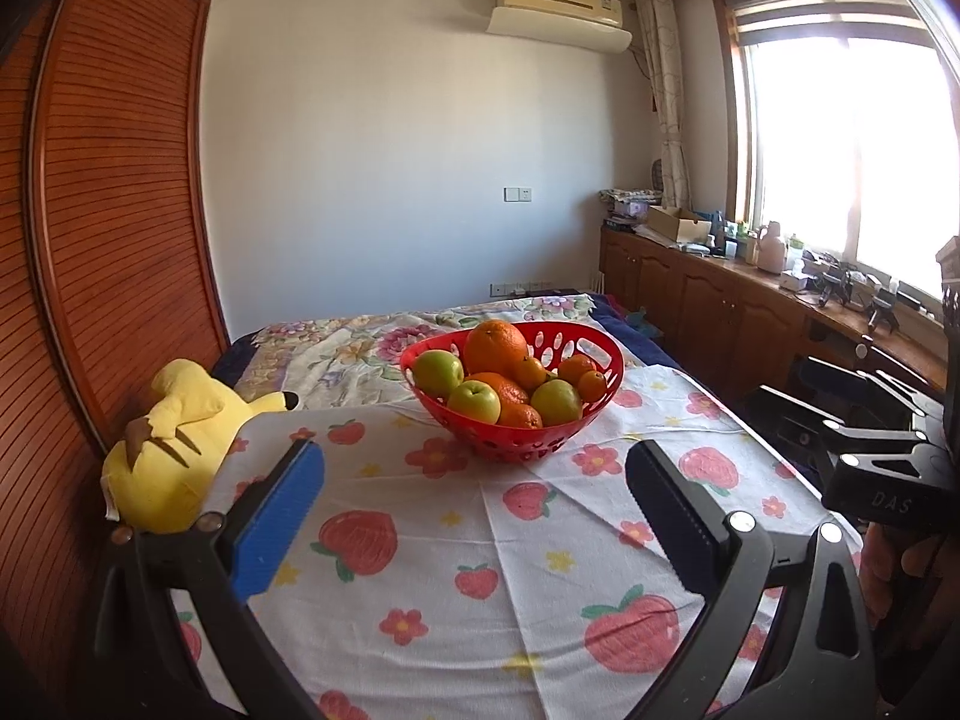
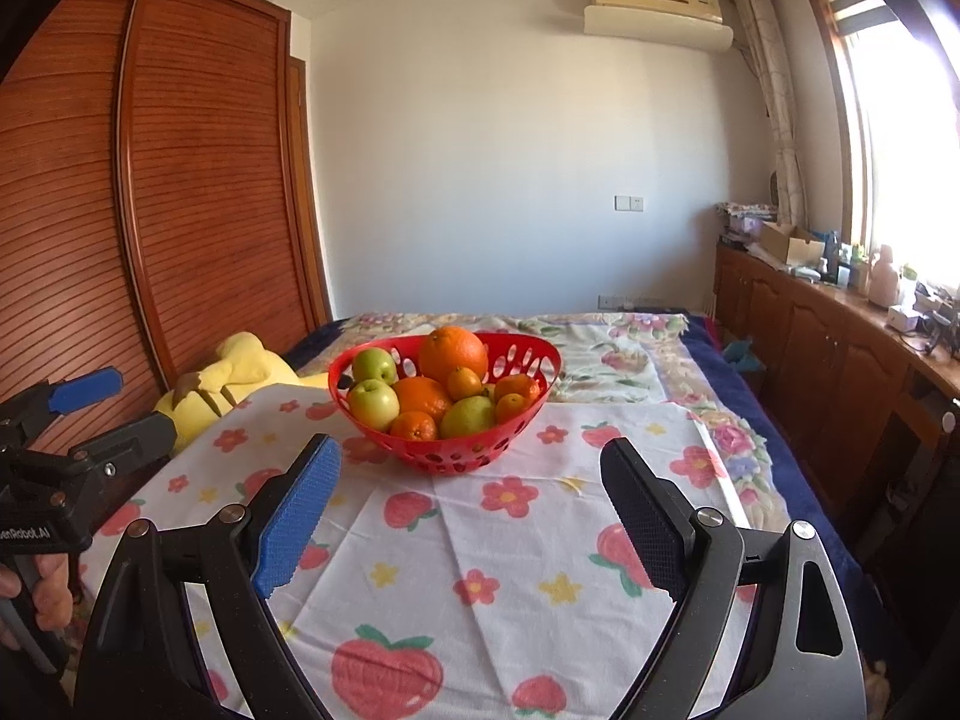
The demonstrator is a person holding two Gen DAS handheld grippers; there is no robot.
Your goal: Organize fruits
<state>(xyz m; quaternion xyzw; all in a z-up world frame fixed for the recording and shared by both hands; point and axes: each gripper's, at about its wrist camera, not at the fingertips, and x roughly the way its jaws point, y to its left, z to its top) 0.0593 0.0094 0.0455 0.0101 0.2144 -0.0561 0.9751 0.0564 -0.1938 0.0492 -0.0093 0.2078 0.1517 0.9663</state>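
A red plastic basket with oval cut-outs in its wall [image 1: 543,444] [image 2: 528,360] sits on a white cloth printed with strawberries and small flowers [image 1: 456,540] [image 2: 510,540], which is spread over a bed. The basket is heaped with fruit: a large orange [image 1: 495,345] [image 2: 453,354] sits on top, green apples [image 1: 438,372] [image 2: 373,402] lie toward the left side, and more oranges and small tangerines [image 1: 591,387] [image 2: 511,408] fill the middle and right. All the fruit is inside the basket; none lies on the cloth. The left gripper [image 1: 474,480] hangs above the cloth on the near side of the basket, its blue-padded fingers [image 1: 279,516] spread wide with nothing between them. The right gripper [image 2: 471,474] is held the same way just in front of the basket, its jaws also wide apart and empty. Neither gripper touches the basket. In the right wrist view the left gripper shows at the left edge, held by a hand [image 2: 42,594]. A yellow plush toy [image 1: 174,450] [image 2: 234,378] lies at the left edge of the bed beside a slatted brown wooden wardrobe [image 1: 114,210] [image 2: 180,180]. A white air conditioner [image 1: 561,12] [image 2: 657,9] hangs high on the far wall.
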